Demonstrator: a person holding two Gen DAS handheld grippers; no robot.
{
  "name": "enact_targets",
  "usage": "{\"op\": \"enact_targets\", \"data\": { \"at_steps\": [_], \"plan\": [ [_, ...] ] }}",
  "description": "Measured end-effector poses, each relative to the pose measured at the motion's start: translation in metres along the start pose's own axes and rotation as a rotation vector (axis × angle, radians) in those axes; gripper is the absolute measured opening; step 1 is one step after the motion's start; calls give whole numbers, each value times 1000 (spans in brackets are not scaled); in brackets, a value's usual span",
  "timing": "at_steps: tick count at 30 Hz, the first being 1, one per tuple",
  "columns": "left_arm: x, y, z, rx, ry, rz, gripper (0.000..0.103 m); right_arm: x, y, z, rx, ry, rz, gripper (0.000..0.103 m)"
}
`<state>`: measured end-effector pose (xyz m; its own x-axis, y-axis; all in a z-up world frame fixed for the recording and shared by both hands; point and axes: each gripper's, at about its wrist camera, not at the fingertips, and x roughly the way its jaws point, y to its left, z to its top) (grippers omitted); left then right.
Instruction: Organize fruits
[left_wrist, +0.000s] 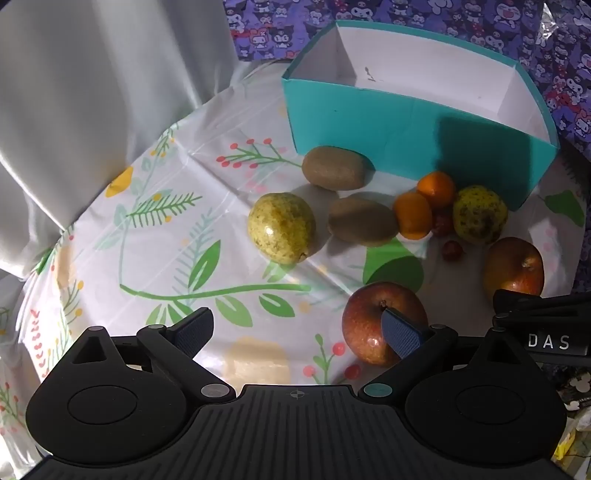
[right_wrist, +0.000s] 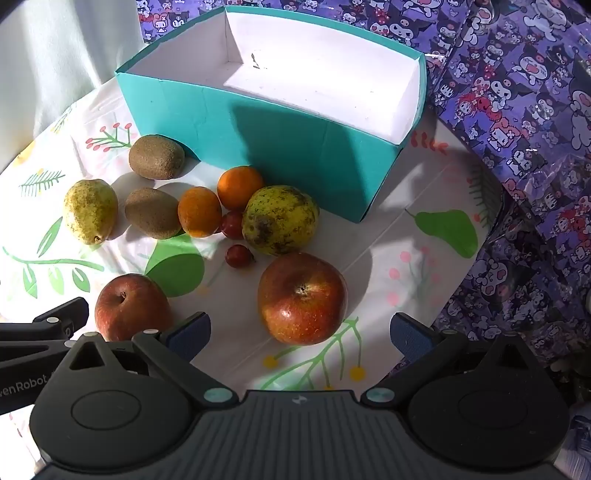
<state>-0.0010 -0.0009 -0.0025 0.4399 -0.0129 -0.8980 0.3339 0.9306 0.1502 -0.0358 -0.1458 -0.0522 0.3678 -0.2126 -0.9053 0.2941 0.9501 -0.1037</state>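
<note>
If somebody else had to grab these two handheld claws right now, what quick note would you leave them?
Left gripper: open, holding nothing, over the tablecloth beside one apple.
Right gripper: open, empty, the other apple just ahead of its jaws.
On the cloth before the teal box: two apples, two pears, two kiwis, two oranges, two small red fruits.
Done: nothing; the box holds no fruit.
Left: all ten fruits.
</note>
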Motion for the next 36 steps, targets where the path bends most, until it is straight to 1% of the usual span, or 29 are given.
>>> {"op": "enact_targets", "data": {
  "at_steps": [5,18,20,36],
  "plan": [
    [1,0,0,1,2,-3,100,-1,-1,5,0,3,-2,103],
    [0,-4,2,5,7,-6,100,-1,-6,5,0,3,-7,103],
    [0,-4,2,4,7,-7,100,1,-1,5,-1,3,-8,103],
    [1,-7,2,9,7,-6,100,1,-2,4,2,1,-8,103]
  ]
}}
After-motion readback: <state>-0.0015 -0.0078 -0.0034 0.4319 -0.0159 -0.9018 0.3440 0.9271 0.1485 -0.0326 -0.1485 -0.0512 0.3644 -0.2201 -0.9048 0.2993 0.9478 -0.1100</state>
